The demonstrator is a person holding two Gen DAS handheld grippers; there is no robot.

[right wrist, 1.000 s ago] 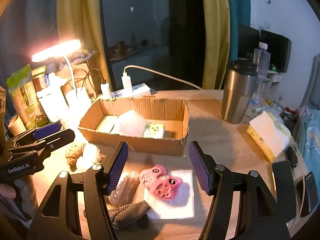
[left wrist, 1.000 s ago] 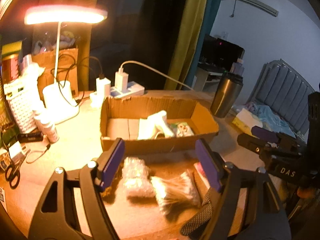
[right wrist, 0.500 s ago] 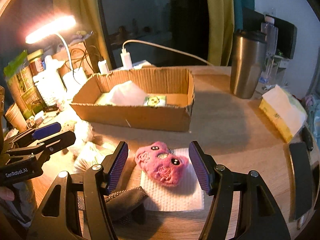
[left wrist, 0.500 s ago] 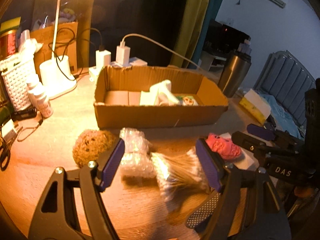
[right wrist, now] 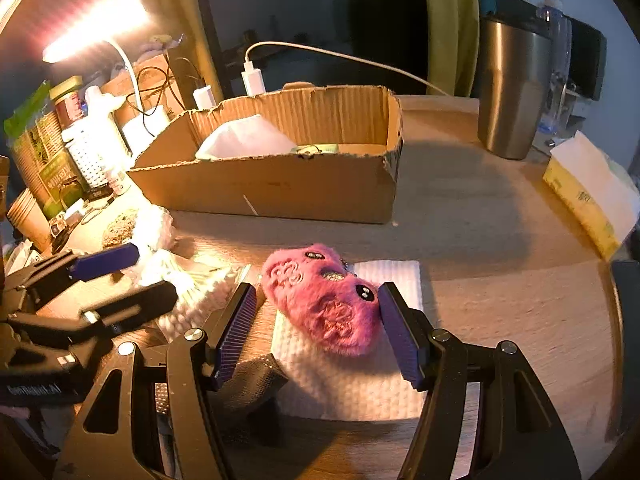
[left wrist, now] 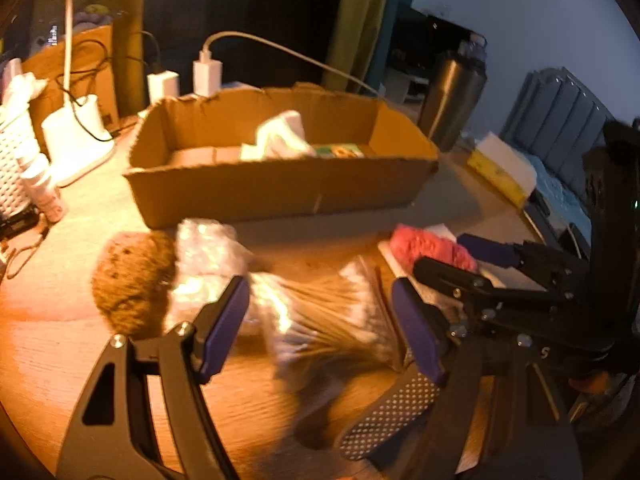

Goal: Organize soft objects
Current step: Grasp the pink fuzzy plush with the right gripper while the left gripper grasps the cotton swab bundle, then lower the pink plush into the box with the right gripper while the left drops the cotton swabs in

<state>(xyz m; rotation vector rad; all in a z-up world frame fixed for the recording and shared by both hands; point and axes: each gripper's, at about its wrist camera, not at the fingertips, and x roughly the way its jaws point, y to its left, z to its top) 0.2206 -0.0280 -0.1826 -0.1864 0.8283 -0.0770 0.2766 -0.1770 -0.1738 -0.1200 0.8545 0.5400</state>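
Both jaws apart. Right gripper (right wrist: 316, 330) straddling pink plush toy (right wrist: 322, 300) w/o clear contact; left gripper (left wrist: 320, 328) over cotton swabs (left wrist: 324, 312), blurry.

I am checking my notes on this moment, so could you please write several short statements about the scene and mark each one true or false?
1. The pink plush toy lies on a white paper towel. True.
2. The right gripper is shut on the plush toy. False: its jaws stand open on either side of it.
3. The cardboard box is empty. False: a white packet and a small green item lie inside.
4. The bag of cotton swabs lies in front of the left gripper. True.
5. The steel tumbler lies on its side. False: it stands upright.
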